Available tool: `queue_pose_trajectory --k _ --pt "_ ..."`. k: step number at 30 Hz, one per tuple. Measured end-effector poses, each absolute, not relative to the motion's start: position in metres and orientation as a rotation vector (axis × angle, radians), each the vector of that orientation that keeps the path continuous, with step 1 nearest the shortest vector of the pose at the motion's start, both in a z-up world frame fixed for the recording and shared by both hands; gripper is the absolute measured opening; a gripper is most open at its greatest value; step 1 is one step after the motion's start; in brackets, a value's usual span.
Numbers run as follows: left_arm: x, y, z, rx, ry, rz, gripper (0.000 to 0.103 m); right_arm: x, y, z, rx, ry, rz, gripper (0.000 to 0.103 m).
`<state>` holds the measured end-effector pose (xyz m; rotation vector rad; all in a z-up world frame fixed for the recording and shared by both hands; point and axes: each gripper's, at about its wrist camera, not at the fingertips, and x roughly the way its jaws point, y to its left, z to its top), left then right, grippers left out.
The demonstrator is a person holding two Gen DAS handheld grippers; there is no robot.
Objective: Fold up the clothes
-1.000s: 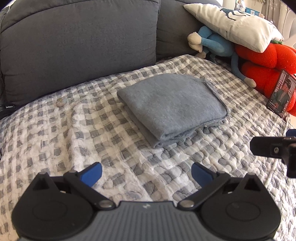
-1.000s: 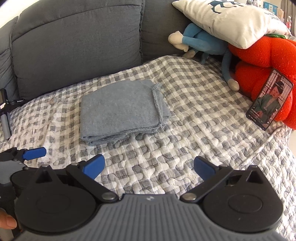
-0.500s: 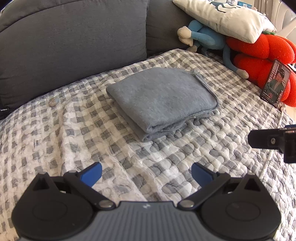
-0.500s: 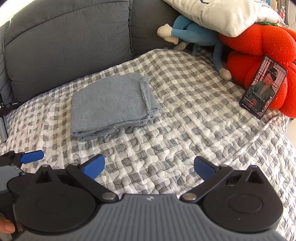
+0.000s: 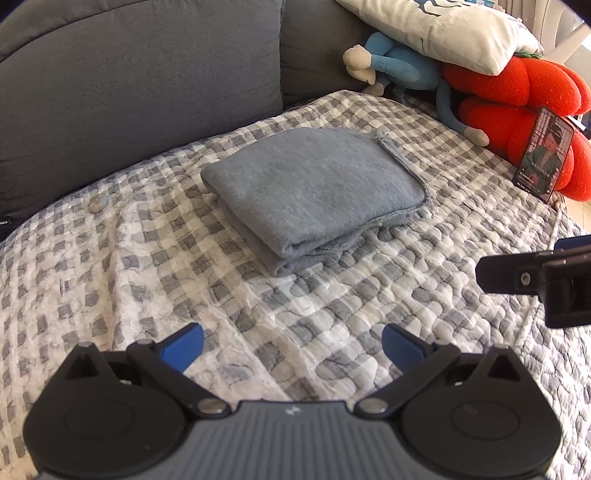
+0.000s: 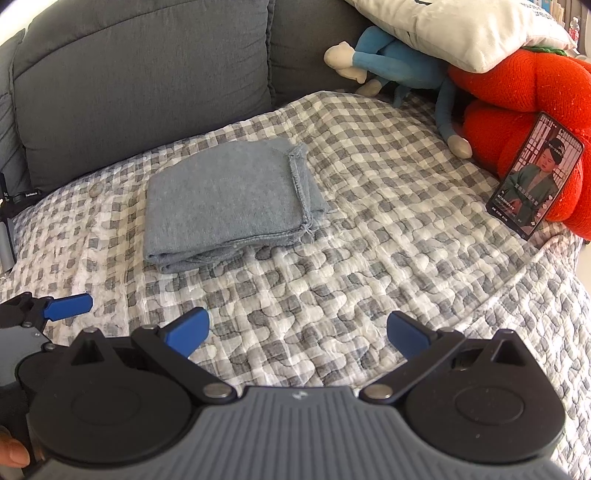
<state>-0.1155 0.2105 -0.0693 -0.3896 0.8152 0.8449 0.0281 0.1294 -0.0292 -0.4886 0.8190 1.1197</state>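
Both wrist cameras look forward and down over the checked quilted cover (image 5: 258,295), from near; both views share the folded grey cloth (image 5: 314,192) (image 6: 225,199).

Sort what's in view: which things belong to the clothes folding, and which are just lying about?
Job:
- folded grey garment
- left claw, open
- right claw, open

Lying about:
- checked quilt
- phone propped against red plush
- blue plush toy
- white pillow
- grey sofa cushions

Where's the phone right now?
The phone is propped against the red plush at the right edge of both views, on the checkered quilt.
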Motion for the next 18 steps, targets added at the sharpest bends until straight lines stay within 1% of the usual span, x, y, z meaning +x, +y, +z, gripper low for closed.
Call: queue_pose_trajectory --k 18 --pt "-0.1150 0.2075 -0.0693 -0.395 0.816 0.832 0.103 0.0221 0.1313 -0.0314 -0.518 0.820 1.134 0.103"
